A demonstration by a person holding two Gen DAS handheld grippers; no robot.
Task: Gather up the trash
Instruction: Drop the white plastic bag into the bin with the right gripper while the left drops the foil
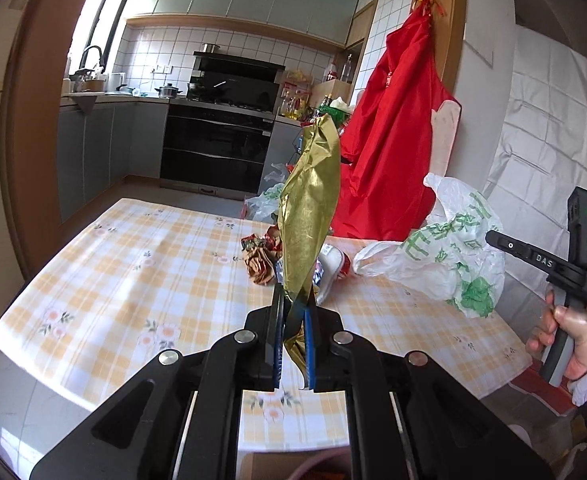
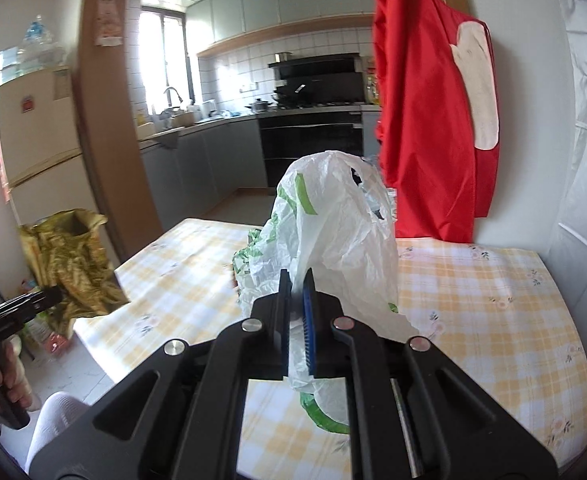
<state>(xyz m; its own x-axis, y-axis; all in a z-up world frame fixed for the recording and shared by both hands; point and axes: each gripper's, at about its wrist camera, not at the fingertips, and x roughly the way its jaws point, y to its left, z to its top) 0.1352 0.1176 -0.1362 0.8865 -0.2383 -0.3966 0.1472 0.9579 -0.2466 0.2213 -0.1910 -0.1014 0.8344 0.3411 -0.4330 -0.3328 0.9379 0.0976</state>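
My left gripper (image 1: 294, 300) is shut on a crumpled gold foil wrapper (image 1: 311, 200) and holds it up above the checked table (image 1: 133, 264). The wrapper also shows at the left in the right wrist view (image 2: 73, 264). My right gripper (image 2: 296, 280) is shut on a white plastic bag with green print (image 2: 333, 232), lifted over the table; the bag shows in the left wrist view (image 1: 445, 256) too. More trash lies on the table: a crumpled brown and red wrapper (image 1: 259, 260) and a white and red packet (image 1: 331, 266).
A red apron (image 1: 393, 140) hangs at the wall by the table's far right side. A kitchen with an oven (image 1: 217, 148) lies beyond the table. A fridge (image 2: 33, 152) stands at the left. Another plastic bag (image 1: 263, 200) sits past the table's far edge.
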